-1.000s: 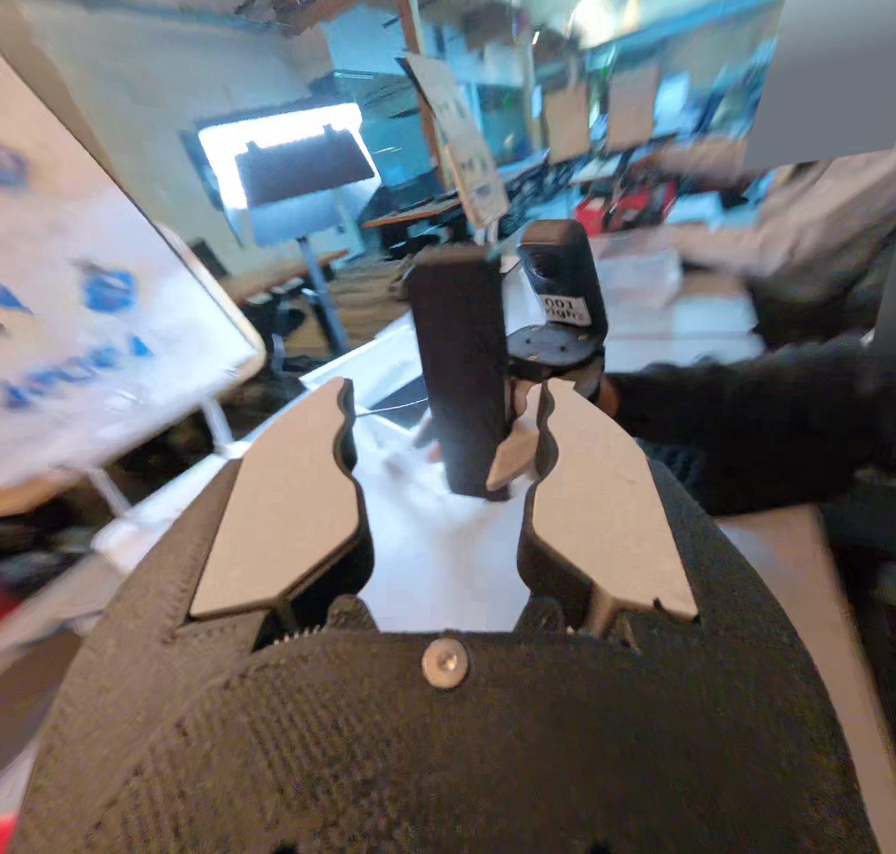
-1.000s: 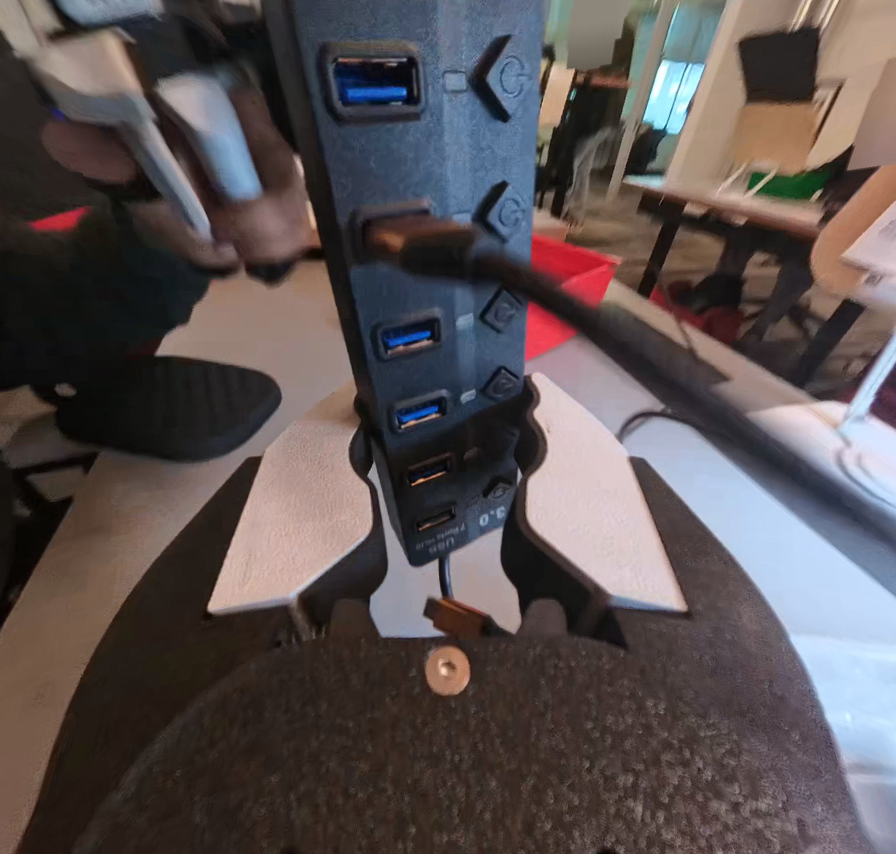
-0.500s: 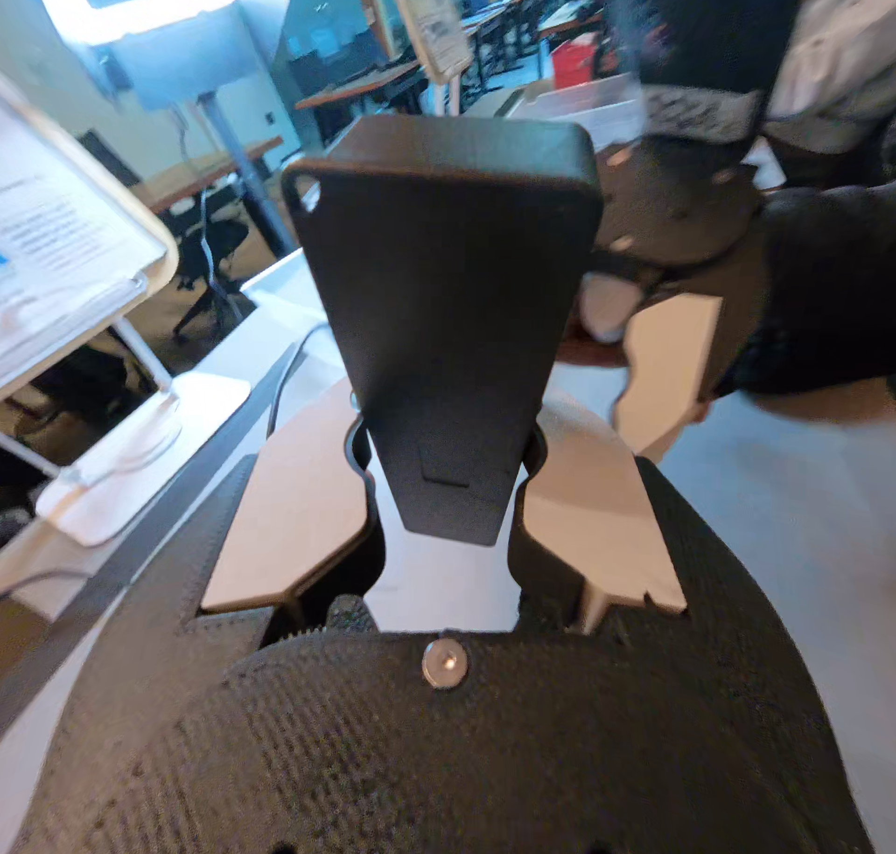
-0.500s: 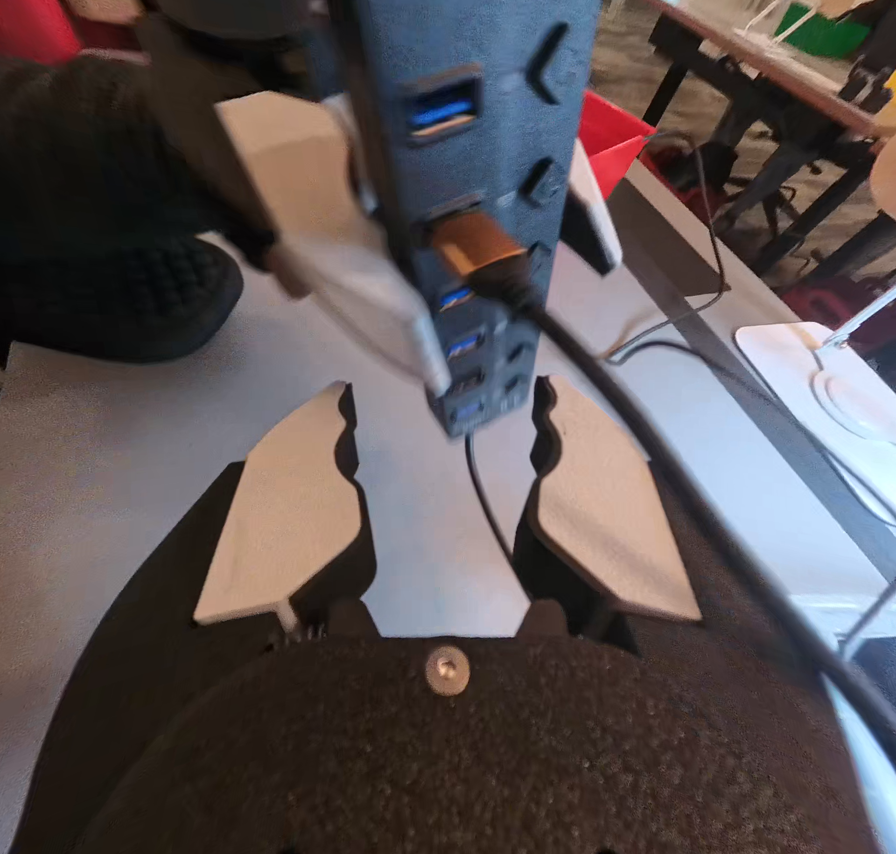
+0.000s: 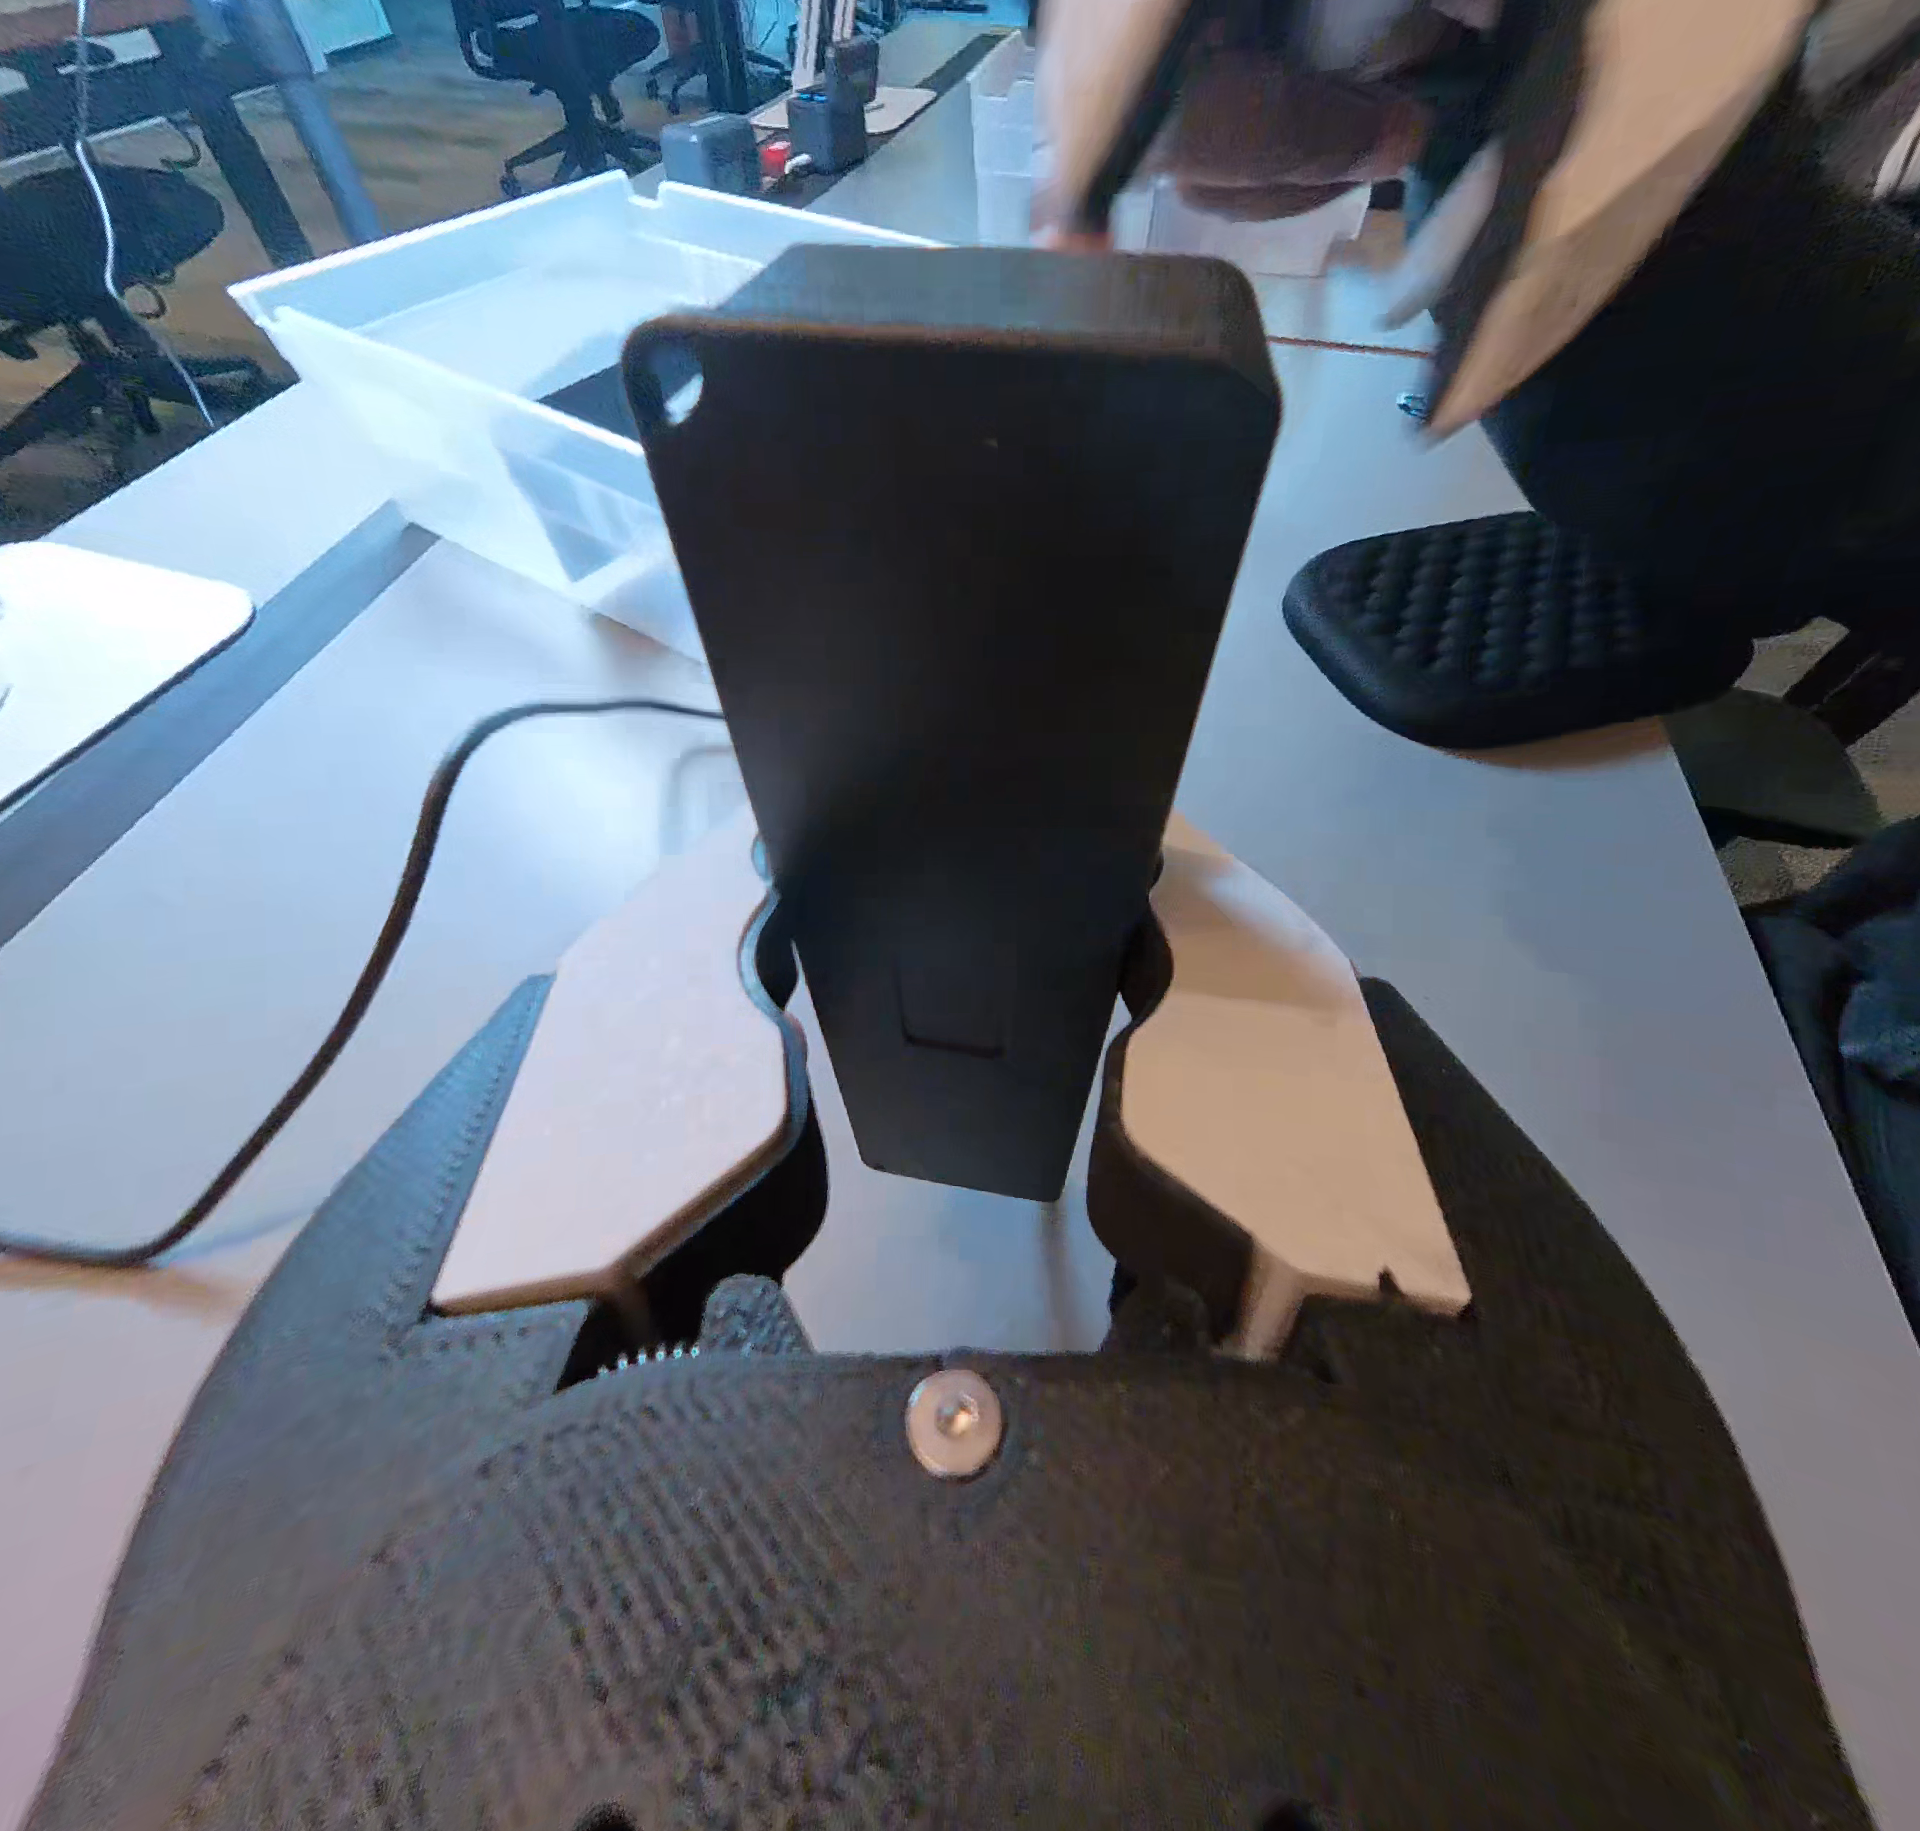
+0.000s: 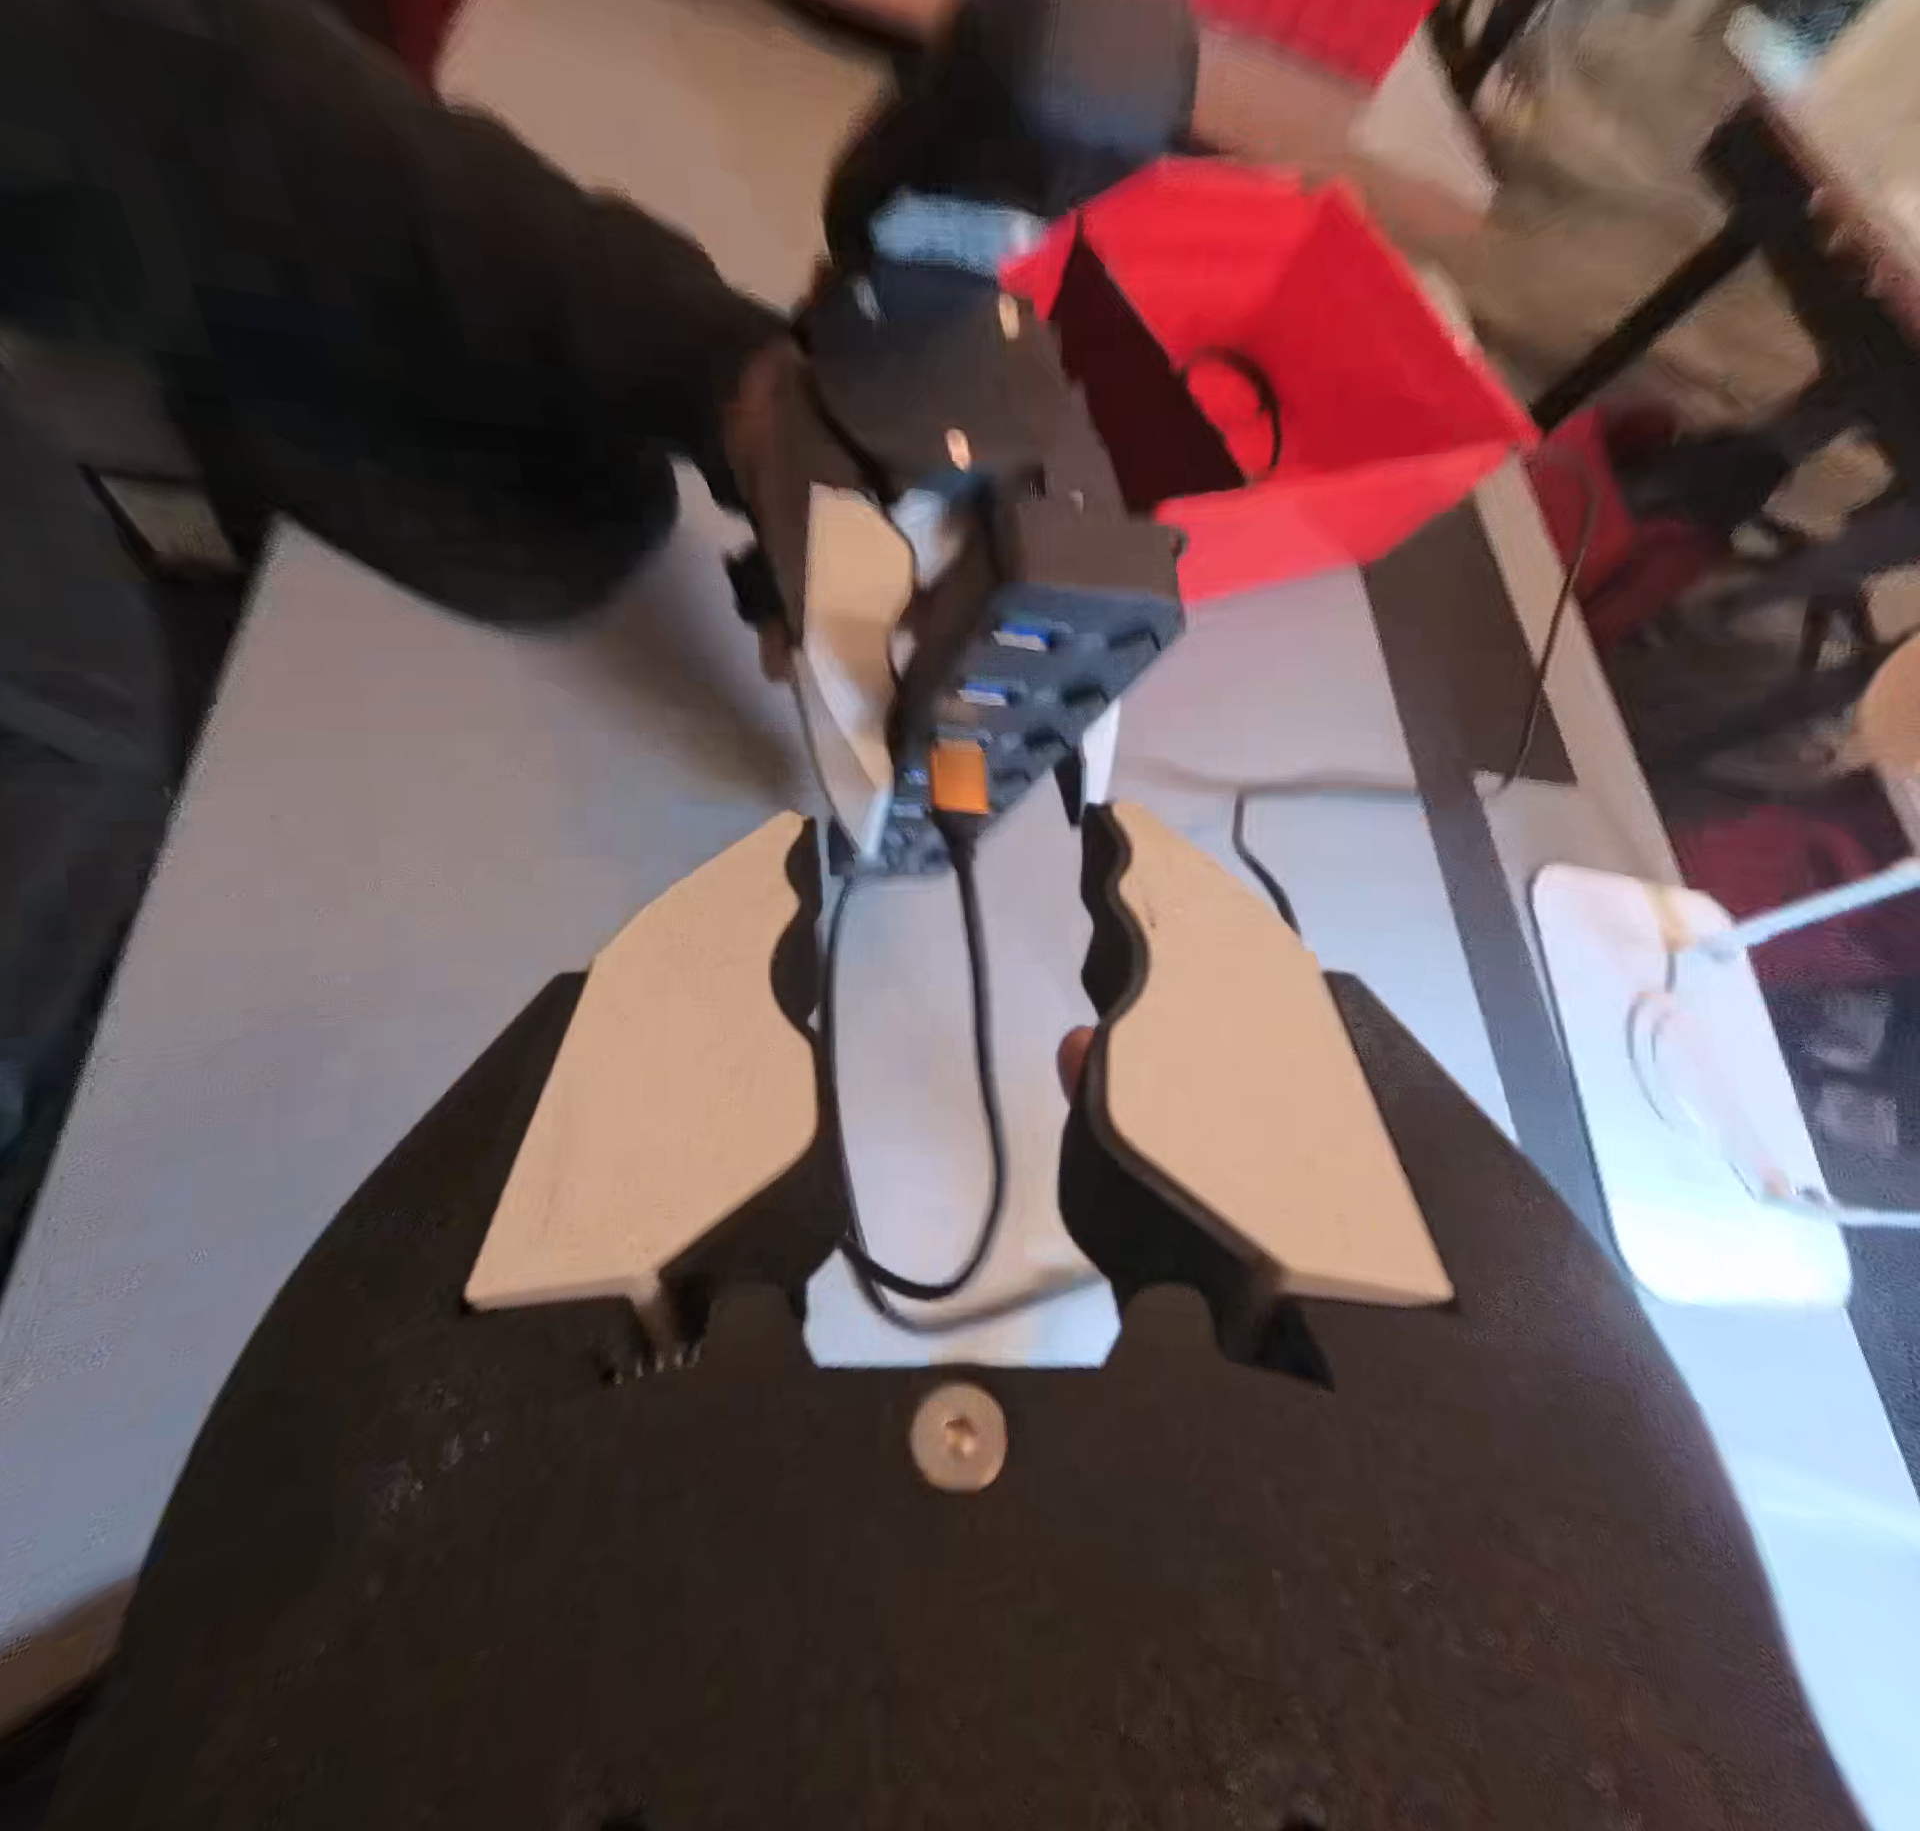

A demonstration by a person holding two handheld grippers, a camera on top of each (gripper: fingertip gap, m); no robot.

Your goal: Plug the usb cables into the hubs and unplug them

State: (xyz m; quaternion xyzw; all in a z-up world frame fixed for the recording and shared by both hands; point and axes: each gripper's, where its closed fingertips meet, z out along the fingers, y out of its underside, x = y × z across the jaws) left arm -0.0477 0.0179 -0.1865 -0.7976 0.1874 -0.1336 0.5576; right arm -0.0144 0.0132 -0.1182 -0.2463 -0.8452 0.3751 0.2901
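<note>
The left gripper [image 5: 951, 960] is clamped on the narrow lower end of a black hub [image 5: 956, 659], which stands upright with its plain back to the camera (a small round hole at its upper left corner). A black cable [image 5: 353, 992] curves over the grey counter [image 5: 1455, 950] toward the left edge. A white tray [image 5: 457, 327] lies behind the hub toward the far edge. The other gripper [image 5: 1558, 171] shows blurred at upper right.
</note>
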